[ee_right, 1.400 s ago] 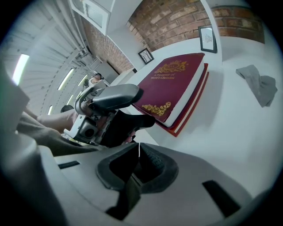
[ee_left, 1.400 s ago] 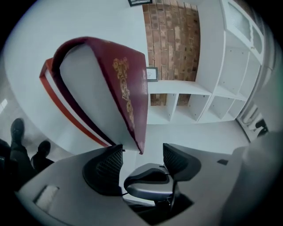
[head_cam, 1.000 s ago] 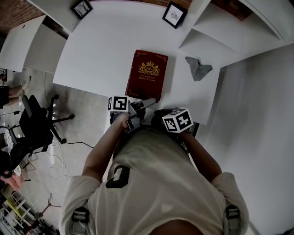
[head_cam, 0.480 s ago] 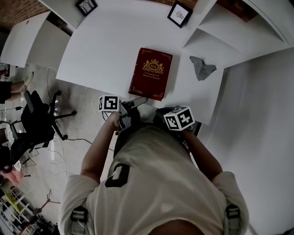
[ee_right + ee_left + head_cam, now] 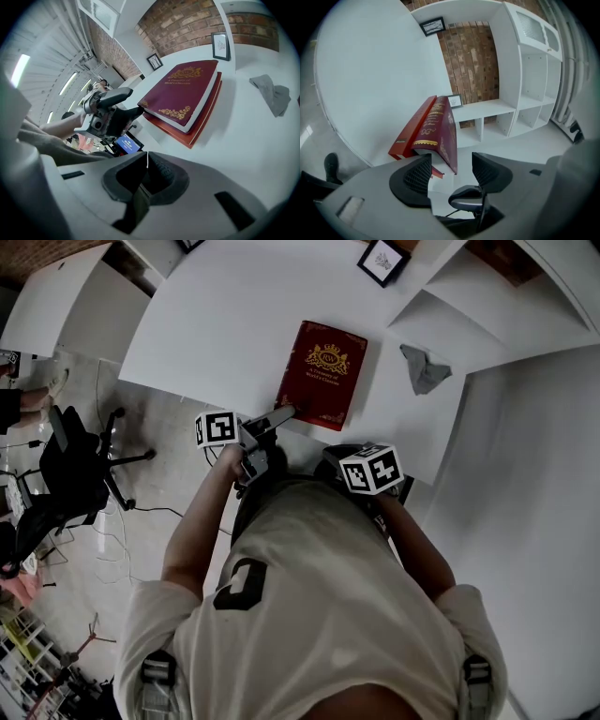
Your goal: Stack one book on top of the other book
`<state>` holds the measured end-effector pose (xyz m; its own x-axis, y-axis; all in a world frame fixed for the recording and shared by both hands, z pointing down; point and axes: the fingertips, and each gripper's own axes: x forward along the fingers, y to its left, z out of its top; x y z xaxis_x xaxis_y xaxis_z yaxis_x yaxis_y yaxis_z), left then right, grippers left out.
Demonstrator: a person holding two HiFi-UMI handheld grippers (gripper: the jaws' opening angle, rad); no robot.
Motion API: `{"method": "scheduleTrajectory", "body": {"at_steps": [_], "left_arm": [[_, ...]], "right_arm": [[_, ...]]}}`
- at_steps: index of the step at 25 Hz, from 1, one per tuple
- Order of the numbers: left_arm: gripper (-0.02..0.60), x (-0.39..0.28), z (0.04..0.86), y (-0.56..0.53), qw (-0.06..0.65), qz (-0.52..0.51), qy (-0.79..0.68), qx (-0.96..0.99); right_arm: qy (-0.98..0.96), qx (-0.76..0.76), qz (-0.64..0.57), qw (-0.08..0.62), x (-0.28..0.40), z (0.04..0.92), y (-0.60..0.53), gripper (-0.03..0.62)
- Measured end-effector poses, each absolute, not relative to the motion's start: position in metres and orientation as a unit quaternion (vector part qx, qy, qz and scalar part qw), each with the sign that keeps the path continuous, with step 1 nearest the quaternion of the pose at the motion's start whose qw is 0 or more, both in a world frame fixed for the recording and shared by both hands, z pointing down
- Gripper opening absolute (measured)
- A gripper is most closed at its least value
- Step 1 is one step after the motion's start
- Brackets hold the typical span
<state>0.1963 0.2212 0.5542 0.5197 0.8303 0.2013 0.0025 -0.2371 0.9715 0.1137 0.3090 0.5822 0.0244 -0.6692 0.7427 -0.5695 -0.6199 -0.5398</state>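
A dark maroon book with gold print (image 5: 327,371) lies on top of a wider red book (image 5: 408,135) near the front edge of the white table (image 5: 216,324). The right gripper view shows the pair stacked, maroon book (image 5: 187,89) uppermost. My left gripper (image 5: 452,171) is open at the stack's near left corner. Its jaws have just closed a little; the red book's corner shows in the gap and the pads do not press on it. My right gripper (image 5: 146,159) is shut on nothing, just short of the table's front edge, right of the books.
A crumpled grey cloth (image 5: 424,368) lies on the table right of the books. A framed picture (image 5: 382,259) stands at the table's back, with white shelving (image 5: 525,93) beyond. An office chair (image 5: 80,474) stands on the floor to the left.
My left gripper has moved left along the books' near edge to their near left corner. The right gripper has stayed where it was.
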Motion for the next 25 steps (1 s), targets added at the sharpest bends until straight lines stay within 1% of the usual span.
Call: {"method": "scheduleTrajectory", "body": {"at_steps": [4, 8, 10, 16, 19, 21, 23, 25], "left_arm": [[0.264, 0.186, 0.553, 0.22, 0.523, 0.399, 0.321, 0.681], [0.264, 0.182, 0.541, 0.186, 0.546, 0.365, 0.309, 0.688], [0.264, 0.18, 0.533, 0.164, 0.534, 0.353, 0.307, 0.704], [0.264, 0.161, 0.513, 0.119, 0.431, 0.349, 0.324, 0.767], [0.257, 0.154, 0.504, 0.117, 0.361, 0.345, 0.349, 0.793], [0.172, 0.15, 0.494, 0.116, 0.314, 0.331, 0.369, 0.81], [0.039, 0.147, 0.485, 0.115, 0.278, 0.317, 0.388, 0.82], [0.012, 0.146, 0.48, 0.114, 0.254, 0.313, 0.4, 0.823]], "right_arm": [[0.426, -0.72, -0.546, 0.041, 0.112, 0.581, 0.302, 0.005], [0.428, -0.728, -0.534, 0.043, 0.111, 0.574, 0.291, 0.005], [0.439, -0.731, -0.519, 0.056, 0.113, 0.566, 0.282, 0.005], [0.453, -0.744, -0.47, 0.142, 0.131, 0.527, 0.248, 0.005], [0.458, -0.742, -0.44, 0.213, 0.141, 0.501, 0.231, 0.005], [0.46, -0.731, -0.422, 0.274, 0.145, 0.482, 0.22, 0.005], [0.457, -0.711, -0.409, 0.345, 0.145, 0.463, 0.21, 0.005], [0.458, -0.687, -0.394, 0.404, 0.142, 0.447, 0.2, 0.005]]}}
